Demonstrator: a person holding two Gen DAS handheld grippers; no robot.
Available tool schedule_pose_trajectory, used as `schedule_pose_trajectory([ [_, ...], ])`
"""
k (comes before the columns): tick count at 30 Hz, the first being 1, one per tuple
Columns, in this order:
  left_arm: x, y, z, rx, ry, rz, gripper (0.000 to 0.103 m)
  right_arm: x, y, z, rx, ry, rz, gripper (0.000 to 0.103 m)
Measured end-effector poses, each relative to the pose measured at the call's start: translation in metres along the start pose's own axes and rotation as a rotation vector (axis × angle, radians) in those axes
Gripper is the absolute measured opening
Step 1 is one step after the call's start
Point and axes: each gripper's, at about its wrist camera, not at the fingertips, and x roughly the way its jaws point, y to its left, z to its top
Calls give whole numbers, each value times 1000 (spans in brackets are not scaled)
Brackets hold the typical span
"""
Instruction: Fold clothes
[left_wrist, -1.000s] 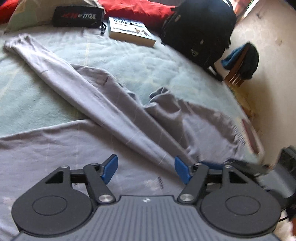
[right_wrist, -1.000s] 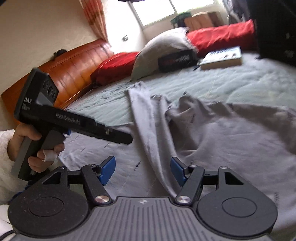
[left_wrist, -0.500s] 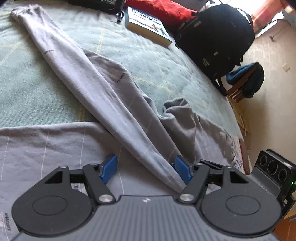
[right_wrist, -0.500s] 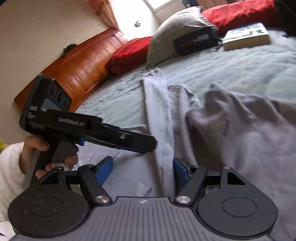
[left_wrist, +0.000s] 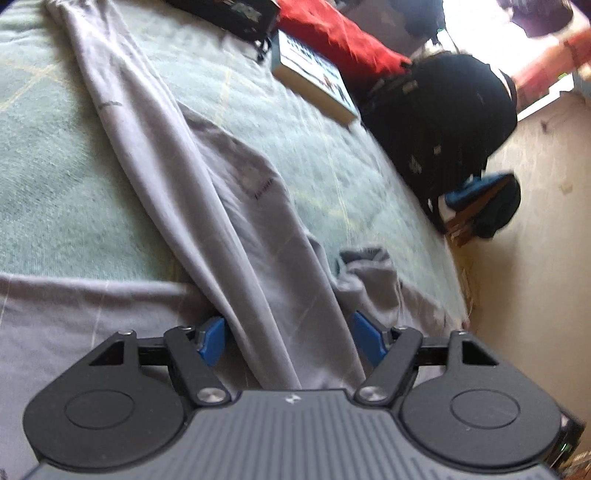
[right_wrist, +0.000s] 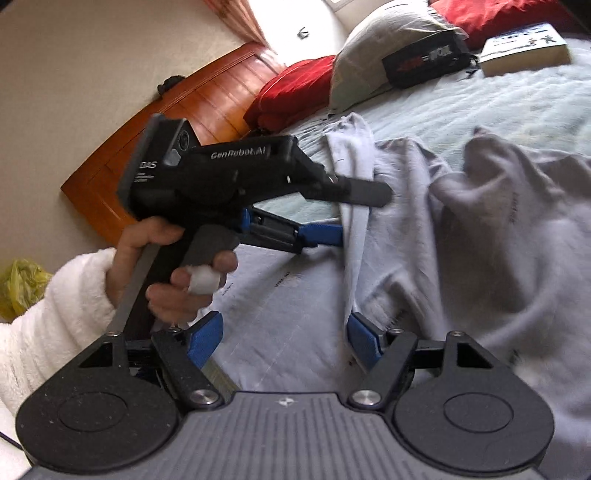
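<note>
Left gripper (left_wrist: 288, 341): jaws spread, a long sleeve (left_wrist: 192, 206) of the grey garment (right_wrist: 461, 258) running between its blue pads, unclamped. Right gripper (right_wrist: 284, 339): jaws also apart, low over the cloth at frame bottom. Garment lies rumpled across the green bedspread (left_wrist: 55, 184), sleeve reaching toward upper left. Book (left_wrist: 314, 77) at top centre.

I am working in a bedroom of a home. A wide bed (right_wrist: 480, 96) with a pale green blanket fills both views, and a polished wooden headboard (right_wrist: 207, 96) stands against a plain cream wall (right_wrist: 74, 55). Red pillows (right_wrist: 295, 88) and a grey pillow (right_wrist: 388, 44) lie at the head, with a book (right_wrist: 524, 48) near them. A black backpack (left_wrist: 443, 122) sits at the bed's edge. Daylight comes through a window with a reddish curtain (right_wrist: 255, 18).
</note>
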Motion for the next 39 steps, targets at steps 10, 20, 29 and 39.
schedule_pose_trajectory([
  [10, 14, 11, 22, -31, -89, 31, 66, -44, -3, -30, 78, -96, -41, 79],
  [20, 8, 4, 28, 10, -185, 102, 4, -93, 15, -52, 52, -191, -172, 81],
  [29, -50, -41, 0, 174, -290, 161, 4, -118, 10, -65, 89, -254, -256, 81],
  [39, -101, -58, -38, 212, -310, 182, 4, -129, 2, -81, 101, -296, -341, 79],
])
